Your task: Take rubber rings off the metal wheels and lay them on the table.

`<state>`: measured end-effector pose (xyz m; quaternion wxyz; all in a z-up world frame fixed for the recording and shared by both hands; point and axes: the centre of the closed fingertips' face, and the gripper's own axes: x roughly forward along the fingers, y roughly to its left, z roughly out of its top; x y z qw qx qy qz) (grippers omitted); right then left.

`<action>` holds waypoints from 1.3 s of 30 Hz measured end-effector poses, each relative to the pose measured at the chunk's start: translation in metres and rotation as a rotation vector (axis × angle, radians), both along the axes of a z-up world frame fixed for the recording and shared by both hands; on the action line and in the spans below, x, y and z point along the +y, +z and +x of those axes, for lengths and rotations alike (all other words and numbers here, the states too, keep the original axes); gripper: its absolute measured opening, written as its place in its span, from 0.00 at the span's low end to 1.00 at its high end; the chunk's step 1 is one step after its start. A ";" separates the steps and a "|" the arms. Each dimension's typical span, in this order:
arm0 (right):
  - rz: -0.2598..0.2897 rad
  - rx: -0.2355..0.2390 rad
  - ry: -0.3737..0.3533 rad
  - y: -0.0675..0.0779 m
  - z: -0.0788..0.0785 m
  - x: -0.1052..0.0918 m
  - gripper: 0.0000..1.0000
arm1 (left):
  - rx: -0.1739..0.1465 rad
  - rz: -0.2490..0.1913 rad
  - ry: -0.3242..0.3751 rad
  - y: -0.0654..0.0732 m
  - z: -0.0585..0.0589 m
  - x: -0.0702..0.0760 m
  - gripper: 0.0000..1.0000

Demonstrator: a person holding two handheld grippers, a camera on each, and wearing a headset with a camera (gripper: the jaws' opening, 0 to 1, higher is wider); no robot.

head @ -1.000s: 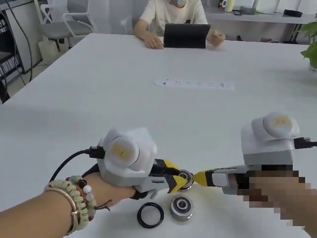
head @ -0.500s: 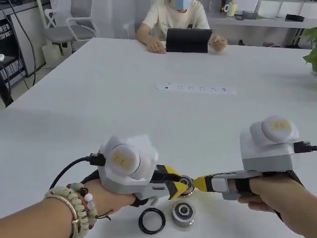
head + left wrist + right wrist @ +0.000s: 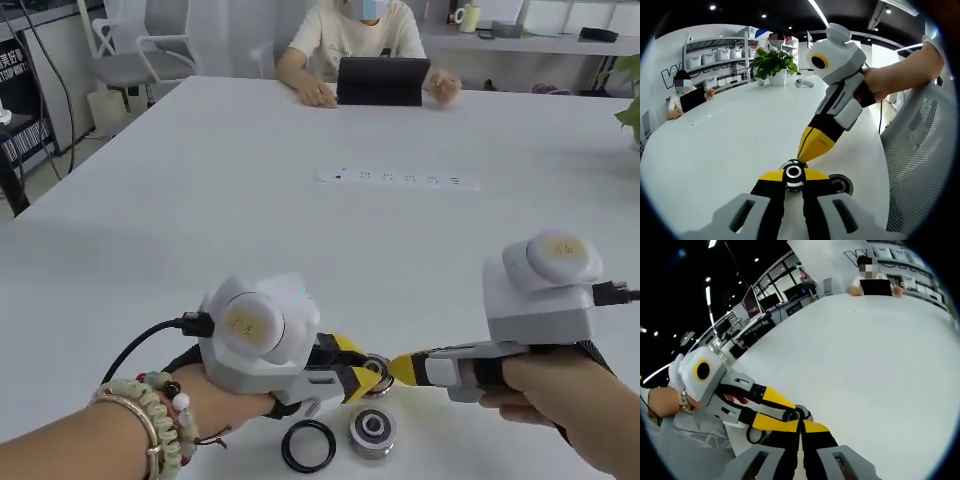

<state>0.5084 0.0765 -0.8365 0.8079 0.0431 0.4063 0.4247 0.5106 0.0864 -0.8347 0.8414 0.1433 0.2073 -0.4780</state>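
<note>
The jaws of the left gripper (image 3: 362, 376) are clamped on a metal wheel (image 3: 793, 172), one yellow tip on each side of it, holding it a little above the white table (image 3: 250, 180). The jaws of the right gripper (image 3: 400, 368) are pressed together into a single yellow point. That point meets the held wheel's rim from the right in the head view and from above in the left gripper view. A dark band shows along the rim where the point touches, but it is too small to tell whether the jaws pinch it.

A second wheel (image 3: 372, 430) lies flat on the table just below the held wheel, on the wearer's side of it. A loose black rubber ring (image 3: 308, 445) lies flat too, on the same near side of the held wheel and a little to its left. In the left gripper view the second wheel sits just to the right of the held wheel.

Well beyond the held wheel, across the table, lies a white power strip (image 3: 398, 179). Farther still a person (image 3: 350, 30) sits behind a dark laptop (image 3: 377, 81).
</note>
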 end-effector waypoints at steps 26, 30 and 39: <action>0.028 -0.013 0.029 0.009 -0.005 0.010 0.00 | -0.001 -0.006 0.003 0.000 0.000 0.000 0.07; 0.047 -0.020 0.048 0.011 -0.008 0.014 0.00 | 0.003 -0.011 0.006 0.000 0.000 0.000 0.07; 0.087 0.007 -0.013 0.015 -0.002 0.010 0.00 | 0.003 -0.026 0.012 0.000 0.001 0.000 0.07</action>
